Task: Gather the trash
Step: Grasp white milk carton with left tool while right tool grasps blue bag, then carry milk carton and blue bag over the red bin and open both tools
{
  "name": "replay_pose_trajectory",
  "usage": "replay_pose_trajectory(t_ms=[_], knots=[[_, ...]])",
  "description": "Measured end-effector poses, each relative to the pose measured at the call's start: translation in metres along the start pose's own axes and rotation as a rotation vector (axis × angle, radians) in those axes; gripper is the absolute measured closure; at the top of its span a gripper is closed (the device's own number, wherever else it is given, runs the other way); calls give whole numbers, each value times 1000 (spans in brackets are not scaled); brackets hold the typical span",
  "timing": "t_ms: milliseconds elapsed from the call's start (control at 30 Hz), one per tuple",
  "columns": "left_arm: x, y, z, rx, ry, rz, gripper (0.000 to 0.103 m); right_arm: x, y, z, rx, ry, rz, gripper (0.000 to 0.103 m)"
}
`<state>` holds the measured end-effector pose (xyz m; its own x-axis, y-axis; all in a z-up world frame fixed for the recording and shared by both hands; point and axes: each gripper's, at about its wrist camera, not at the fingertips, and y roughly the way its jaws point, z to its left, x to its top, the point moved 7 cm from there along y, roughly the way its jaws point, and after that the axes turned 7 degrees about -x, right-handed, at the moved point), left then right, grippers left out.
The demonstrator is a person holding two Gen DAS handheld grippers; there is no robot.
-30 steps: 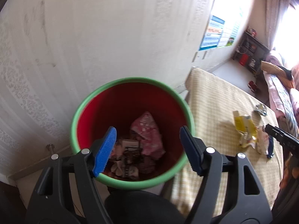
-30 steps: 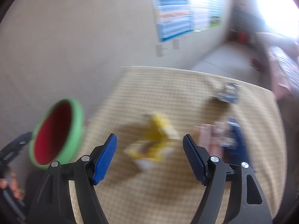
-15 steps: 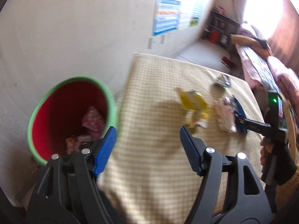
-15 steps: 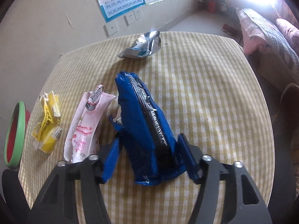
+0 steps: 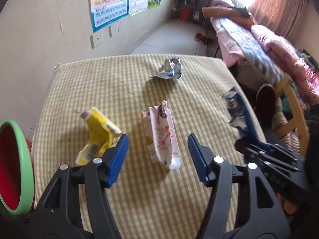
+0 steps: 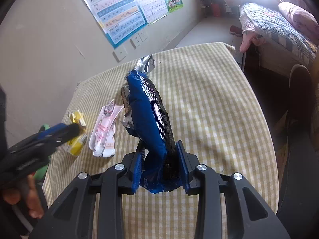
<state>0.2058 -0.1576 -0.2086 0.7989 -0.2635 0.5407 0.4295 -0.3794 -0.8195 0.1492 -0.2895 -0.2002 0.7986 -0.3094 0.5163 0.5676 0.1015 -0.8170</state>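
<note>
My right gripper (image 6: pixel 161 169) is shut on a blue snack wrapper (image 6: pixel 150 119) and holds it up above the checked tablecloth (image 6: pixel 209 109); the wrapper also shows in the left wrist view (image 5: pixel 238 115). My left gripper (image 5: pixel 157 159) is open and empty, low over the table, with a pink-white wrapper (image 5: pixel 162 137) between its fingers' line and a yellow wrapper (image 5: pixel 97 135) by its left finger. A silver wrapper (image 5: pixel 171 69) lies farther back. The red bin with a green rim (image 5: pixel 12 167) stands at the table's left edge.
A wall with posters (image 5: pixel 111 6) and sockets runs behind the table. A bed with quilts (image 5: pixel 259 45) and a wooden chair (image 5: pixel 293 115) stand to the right. The other hand-held gripper (image 6: pixel 39 139) shows blurred at left in the right wrist view.
My left gripper swung from over the bin to over the table, facing the pink-white wrapper. My right gripper closed on the blue wrapper and lifted it off the cloth.
</note>
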Motion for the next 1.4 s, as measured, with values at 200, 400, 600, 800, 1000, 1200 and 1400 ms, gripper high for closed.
replay_pose_trajectory(t_ms=[200,400,600,800,1000,1200,1400], knots=[[0,49,3,51,-17,113,54,2,-1,-6,43,30,1,71],[-7,53,6,48,-43,117,67,3,0,-7,66,40,0,71],[-7,24,-6,18,-25,53,68,3,-1,-4,68,27,-4,71],[-8,-11,-10,10,-30,-14,68,1,1,1,49,4,-1,71],[-12,-49,3,39,-36,-87,68,-3,2,9,22,-36,-2,71],[-15,-85,19,82,-34,-153,68,-4,-5,22,0,-82,-26,71],[-17,-112,36,100,-54,-205,68,-15,-17,39,15,-107,-19,71]])
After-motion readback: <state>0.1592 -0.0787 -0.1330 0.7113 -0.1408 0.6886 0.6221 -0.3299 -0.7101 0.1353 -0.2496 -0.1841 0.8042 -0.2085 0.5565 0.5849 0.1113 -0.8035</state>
